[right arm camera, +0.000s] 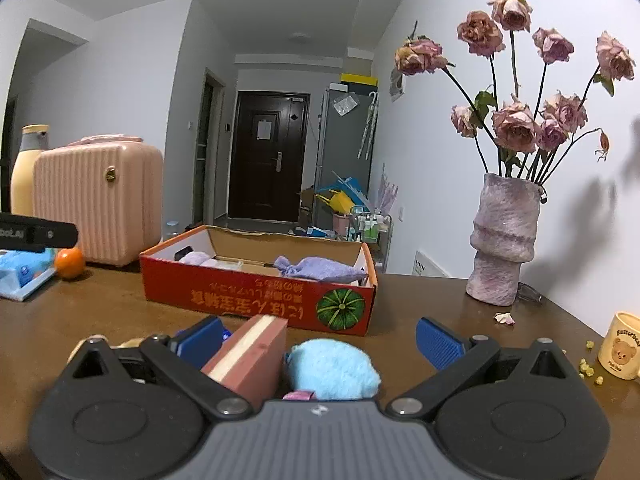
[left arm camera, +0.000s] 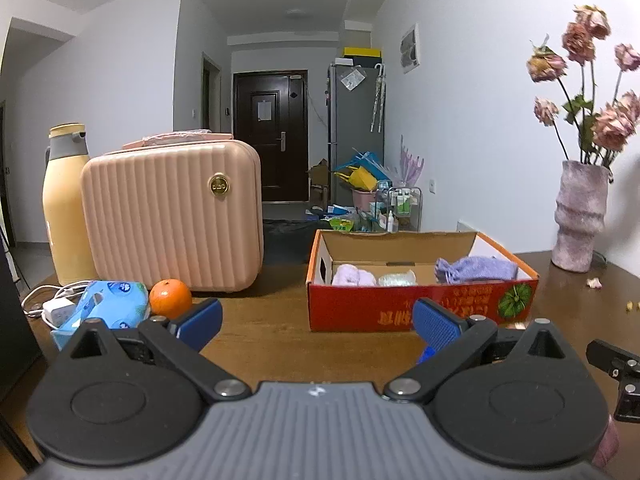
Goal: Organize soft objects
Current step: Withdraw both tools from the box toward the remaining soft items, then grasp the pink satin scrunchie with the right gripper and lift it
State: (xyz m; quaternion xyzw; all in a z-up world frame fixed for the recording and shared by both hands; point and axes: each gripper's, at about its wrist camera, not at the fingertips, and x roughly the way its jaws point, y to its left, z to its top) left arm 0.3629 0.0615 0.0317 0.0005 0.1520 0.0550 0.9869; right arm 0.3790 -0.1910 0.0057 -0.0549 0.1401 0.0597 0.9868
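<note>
So, from left to right on the table (left arm camera: 272, 344): a yellow flask (left arm camera: 66, 208) and a pink case (left arm camera: 172, 216) stand at the far left, with a white charger (left arm camera: 56, 310), a blue tissue pack (left arm camera: 108, 308) and an orange (left arm camera: 171, 298) in front of them. None of these looks like part of the sorting, though the tissue pack is soft and could count; I cannot tell.

The left gripper (left arm camera: 316, 320) hovers low over bare wood with its blue pads wide apart and nothing between them, aimed at the red box (left arm camera: 420, 308).

That box sits mid-table, open at the top. Inside, left to right, lie a pale lilac roll (left arm camera: 352, 275), a clear wrapped item (left arm camera: 396, 279) and a purple cloth pouch (left arm camera: 476, 270). So a good share of the job seems done.

What is left shows in the right wrist view: a fluffy blue ball (right arm camera: 332, 368) lies on the table near the box front, just beside a brick-red block (right arm camera: 252, 360) that looks hard and likely stays out. The right gripper (right arm camera: 320, 338) has its pads spread, with both ball and block in the gap and neither squeezed. Closing on the ball alone would call for a shift to the right, away from the block.

Further right stand a vase (right arm camera: 504, 240) of dried roses and a mug (right arm camera: 622, 346), amid some crumbs.
</note>
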